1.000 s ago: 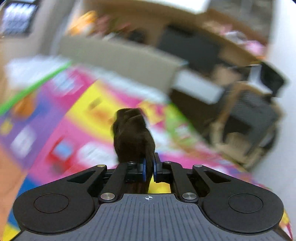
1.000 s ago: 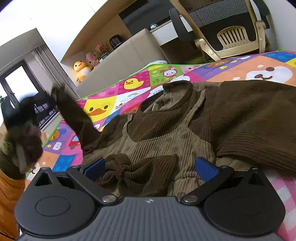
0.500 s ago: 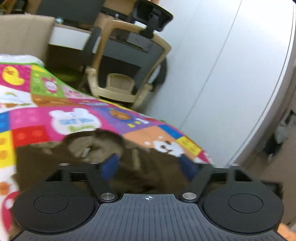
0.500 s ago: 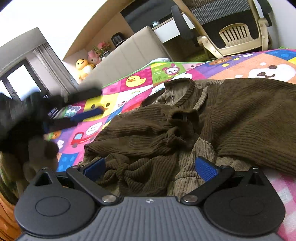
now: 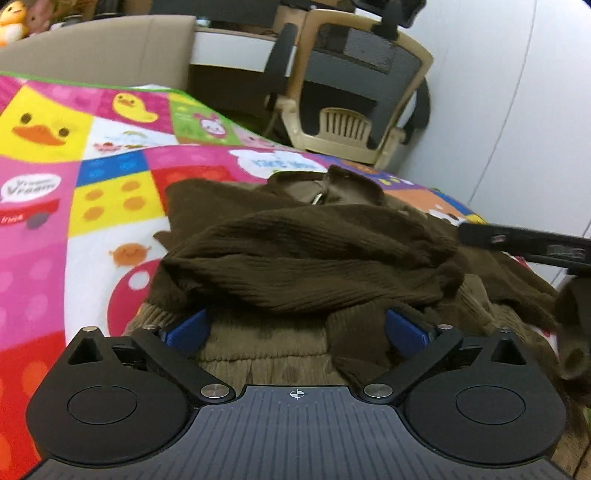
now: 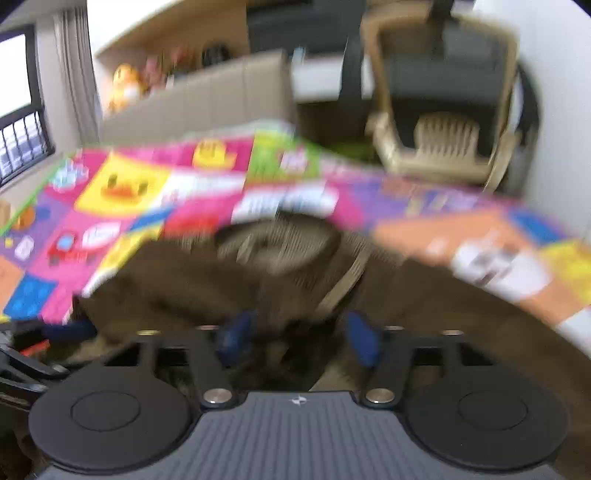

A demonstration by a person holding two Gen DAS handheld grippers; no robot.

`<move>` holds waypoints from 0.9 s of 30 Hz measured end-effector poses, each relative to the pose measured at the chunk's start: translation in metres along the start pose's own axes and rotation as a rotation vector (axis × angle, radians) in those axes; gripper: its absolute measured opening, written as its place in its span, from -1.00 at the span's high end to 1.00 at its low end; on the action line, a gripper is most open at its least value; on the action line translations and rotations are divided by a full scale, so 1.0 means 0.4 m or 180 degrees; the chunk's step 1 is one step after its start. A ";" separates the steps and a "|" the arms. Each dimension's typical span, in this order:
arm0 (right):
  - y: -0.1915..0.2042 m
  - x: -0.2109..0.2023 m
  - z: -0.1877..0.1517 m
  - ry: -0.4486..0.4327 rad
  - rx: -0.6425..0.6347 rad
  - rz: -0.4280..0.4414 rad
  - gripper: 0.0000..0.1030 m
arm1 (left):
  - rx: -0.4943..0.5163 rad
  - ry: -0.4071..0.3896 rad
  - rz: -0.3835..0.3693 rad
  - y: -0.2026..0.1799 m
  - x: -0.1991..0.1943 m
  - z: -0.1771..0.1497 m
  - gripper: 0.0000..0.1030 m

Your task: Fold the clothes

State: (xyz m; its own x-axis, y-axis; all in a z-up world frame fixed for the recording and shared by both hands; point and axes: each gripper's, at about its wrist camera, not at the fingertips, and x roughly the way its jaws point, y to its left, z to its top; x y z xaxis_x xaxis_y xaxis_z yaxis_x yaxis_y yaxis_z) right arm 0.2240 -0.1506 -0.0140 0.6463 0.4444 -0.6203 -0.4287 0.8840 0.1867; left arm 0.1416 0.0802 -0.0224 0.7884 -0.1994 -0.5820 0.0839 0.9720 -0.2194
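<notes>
A brown ribbed sweater (image 5: pixel 314 254) lies on the colourful play mat (image 5: pixel 110 192), with one dark sleeve folded across its lighter chest. My left gripper (image 5: pixel 295 330) hovers low over the hem end. Its jaws are opening wide, and fabric lies under them, not pinched. In the blurred right wrist view the sweater (image 6: pixel 280 251) lies collar away from me. My right gripper (image 6: pixel 299 338) is closing, with bunched dark fabric between its blue pads (image 6: pixel 236 336), which still stand apart. The right gripper (image 5: pixel 524 245) shows as a black bar at the left wrist view's right edge.
A beige and grey office chair (image 5: pixel 351 92) stands past the mat's far edge, against a white wall. A beige sofa back (image 5: pixel 110 48) with plush toys (image 5: pixel 14 14) runs along the far left. A window (image 6: pixel 18 110) is at the left.
My left gripper let go of the dark sleeve it held up, opened wide and sank over the sweater. The sleeve now lies across the chest. My right gripper's jaws narrowed while it swung.
</notes>
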 end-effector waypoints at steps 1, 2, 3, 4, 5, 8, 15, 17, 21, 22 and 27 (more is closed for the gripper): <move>0.008 0.014 -0.004 0.0033 0.0022 0.0000 0.37 | 0.0001 -0.0023 -0.0002 -0.001 0.001 0.000 -1.00; 0.024 0.013 -0.003 -0.0035 -0.0031 -0.0048 0.45 | 0.0001 -0.0046 -0.0006 -0.003 0.001 0.000 -1.00; 0.039 0.003 0.011 -0.0126 -0.0103 -0.0056 0.65 | 0.0012 -0.0065 -0.0019 -0.005 -0.003 0.002 -1.00; 0.055 -0.007 0.026 -0.0216 -0.0176 -0.0063 0.71 | 0.0026 -0.0082 -0.0035 -0.007 -0.008 0.006 -1.00; 0.071 -0.023 0.044 -0.0340 -0.0258 -0.0084 0.74 | 0.0059 -0.0112 -0.0097 -0.010 -0.016 0.017 -1.00; 0.094 -0.090 0.116 -0.0789 -0.0452 -0.0185 0.78 | 0.0220 -0.0369 -0.0365 -0.027 -0.052 0.074 -1.00; 0.012 -0.013 0.073 -0.0221 -0.0321 -0.0587 0.78 | 0.0121 -0.0205 -0.0249 0.002 0.032 0.090 -1.00; -0.019 -0.002 0.041 -0.0100 -0.0218 -0.0694 0.78 | 0.0160 -0.0058 -0.0176 0.001 0.058 0.071 -1.00; -0.039 -0.052 0.039 -0.0341 -0.0096 -0.0713 0.73 | 0.0204 0.0024 -0.0135 -0.001 0.076 0.057 -1.00; -0.031 -0.068 0.047 -0.0446 -0.0113 -0.0605 0.68 | 0.0190 0.0027 -0.0142 0.001 0.076 0.055 -1.00; 0.019 -0.008 0.063 -0.0299 0.0030 0.0042 0.62 | 0.0230 0.0037 -0.0106 -0.003 0.078 0.054 -1.00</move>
State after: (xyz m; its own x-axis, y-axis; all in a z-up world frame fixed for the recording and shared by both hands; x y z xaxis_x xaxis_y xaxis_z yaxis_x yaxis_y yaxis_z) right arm 0.2343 -0.1416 0.0086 0.6973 0.4673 -0.5435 -0.4319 0.8791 0.2018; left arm 0.1792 0.0756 -0.0234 0.7774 -0.2327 -0.5844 0.1540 0.9712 -0.1819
